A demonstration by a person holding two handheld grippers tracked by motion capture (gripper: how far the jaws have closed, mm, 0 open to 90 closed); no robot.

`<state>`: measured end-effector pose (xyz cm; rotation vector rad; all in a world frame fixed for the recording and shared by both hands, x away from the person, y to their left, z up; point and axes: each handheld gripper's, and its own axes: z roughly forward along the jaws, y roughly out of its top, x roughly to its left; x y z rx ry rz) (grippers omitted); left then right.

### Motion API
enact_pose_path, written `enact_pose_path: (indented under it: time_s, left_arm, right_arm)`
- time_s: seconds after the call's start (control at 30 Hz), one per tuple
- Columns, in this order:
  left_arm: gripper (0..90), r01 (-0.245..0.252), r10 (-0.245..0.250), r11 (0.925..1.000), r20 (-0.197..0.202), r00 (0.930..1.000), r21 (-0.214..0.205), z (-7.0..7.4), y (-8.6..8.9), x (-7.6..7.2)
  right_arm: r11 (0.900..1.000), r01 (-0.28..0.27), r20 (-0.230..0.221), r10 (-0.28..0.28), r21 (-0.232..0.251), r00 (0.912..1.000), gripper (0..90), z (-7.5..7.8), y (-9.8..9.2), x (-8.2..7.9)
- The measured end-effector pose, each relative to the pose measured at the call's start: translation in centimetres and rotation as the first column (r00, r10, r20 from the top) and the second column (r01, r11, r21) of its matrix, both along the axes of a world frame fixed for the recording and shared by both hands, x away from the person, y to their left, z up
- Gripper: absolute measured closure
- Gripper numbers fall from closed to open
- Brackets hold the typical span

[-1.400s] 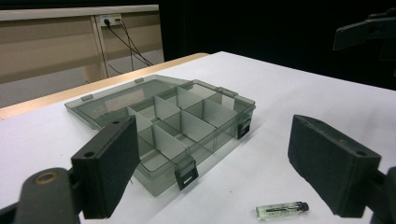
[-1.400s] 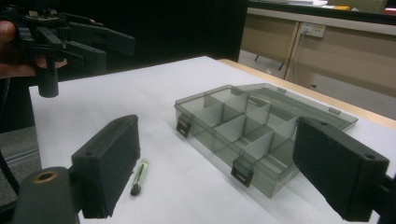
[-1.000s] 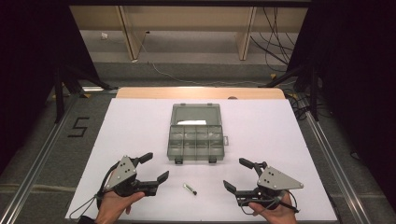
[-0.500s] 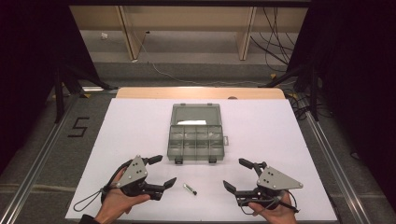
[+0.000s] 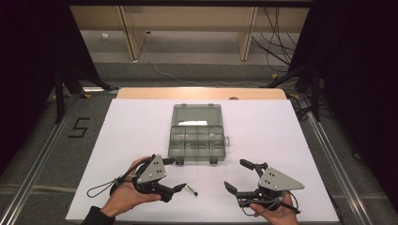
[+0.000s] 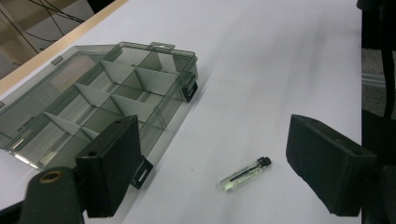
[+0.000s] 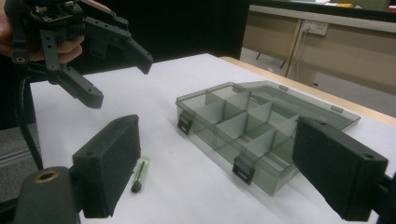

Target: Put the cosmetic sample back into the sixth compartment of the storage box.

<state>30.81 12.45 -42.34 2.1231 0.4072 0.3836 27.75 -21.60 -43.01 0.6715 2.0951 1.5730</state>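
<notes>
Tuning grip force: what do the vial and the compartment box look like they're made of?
Vial: clear glass or hard plastic, can't tell which; glossy, see-through, black cap, dark print along its side.
Compartment box: smoke-tinted transparent plastic, likely rigid; dividers show through the walls, black clip latches, lid open.

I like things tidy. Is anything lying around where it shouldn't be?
Just one thing: a small glass vial with a black cap lies on its side on the white table, outside the open compartment box. The left gripper is open near it. Nothing looks spilled or broken.
</notes>
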Motion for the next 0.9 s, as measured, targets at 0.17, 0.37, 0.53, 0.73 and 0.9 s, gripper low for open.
enact_pose_path:
  time_s: [0.17,0.37,0.53,0.73,0.9]
  left_arm:
    - [19.0,0.044,-0.044,0.9966,-0.003,0.9990,0.070,0.1,-0.9,0.4]
    - [19.8,0.098,-0.099,0.9847,-0.001,0.9951,0.144,0.3,-1.9,0.8]
    - [20.1,0.133,-0.134,0.9714,-0.011,0.9910,0.196,0.3,-2.8,0.9]
    - [22.5,0.205,-0.202,0.9325,-0.042,0.9786,0.297,0.0,-3.9,1.3]
    - [23.1,0.243,-0.235,0.8967,-0.068,0.9697,0.370,-0.1,-4.8,1.6]
  right_arm:
    - [1.0000,-0.002,0.001,0.002,0.002,1.0000,16.5,0.0,0.1,0.0]
    - [1.0000,-0.003,0.000,0.003,0.008,1.0000,16.5,-0.1,0.1,0.0]
    - [0.9999,-0.003,0.002,0.003,0.011,1.0000,16.5,-0.1,0.1,0.0]
    - [0.9999,0.006,0.007,-0.006,0.010,1.0000,16.6,-0.1,0.1,-0.1]
    - [0.9998,-0.009,0.012,0.009,0.015,0.9999,16.6,-0.1,0.2,0.0]
